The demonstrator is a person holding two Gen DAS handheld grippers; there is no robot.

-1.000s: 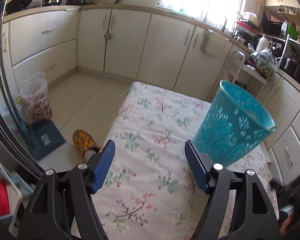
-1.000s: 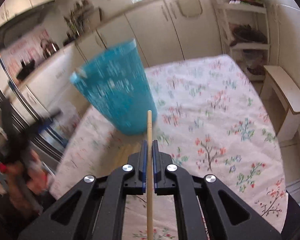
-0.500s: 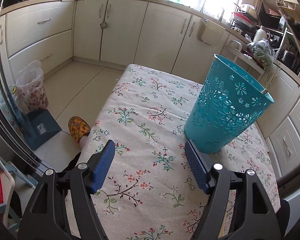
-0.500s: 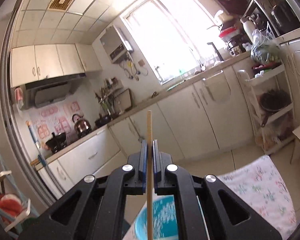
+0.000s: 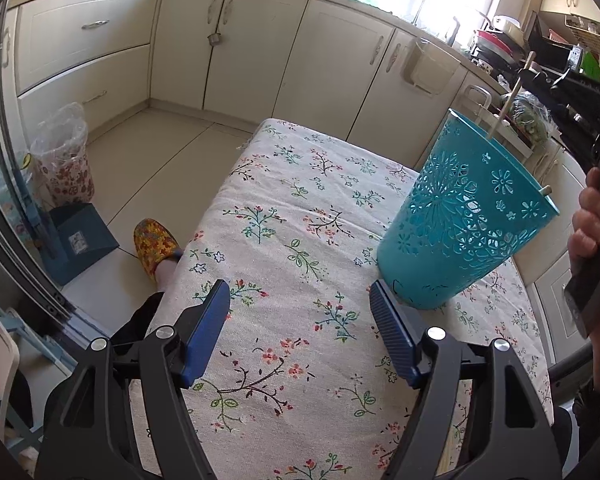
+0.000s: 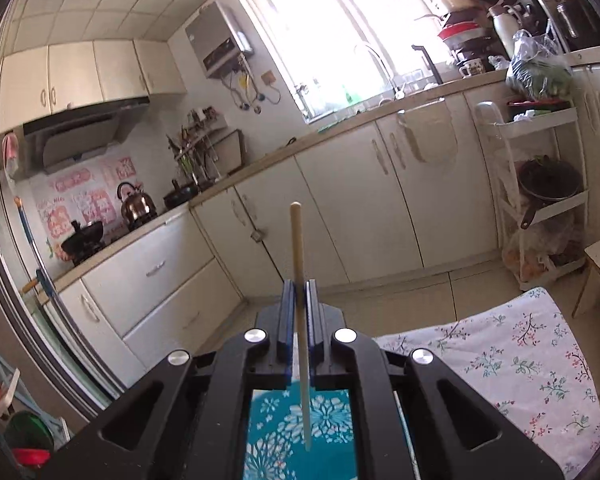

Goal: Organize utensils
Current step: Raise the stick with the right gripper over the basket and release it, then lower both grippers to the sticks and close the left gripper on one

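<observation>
Chopstick [image 6: 299,280] clamped between nearly closed jaws of right tool [image 6: 299,292], standing about upright, its lower end pointing into the teal perforated holder [image 6: 300,428] directly beneath. Left tool [image 5: 300,312] wide open, holding nothing, over the floral-clothed surface [image 5: 284,208]; its right finger sits just beside the holder's base. Holder stands on the surface, another stick end showing at its rim [image 5: 546,190]. Person's hand [image 5: 592,220] grips the right tool's handle.

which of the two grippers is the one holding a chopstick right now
The right gripper, shut on the wooden chopstick above the teal basket. The left gripper stands open over the floral tablecloth, holding nothing.
</observation>
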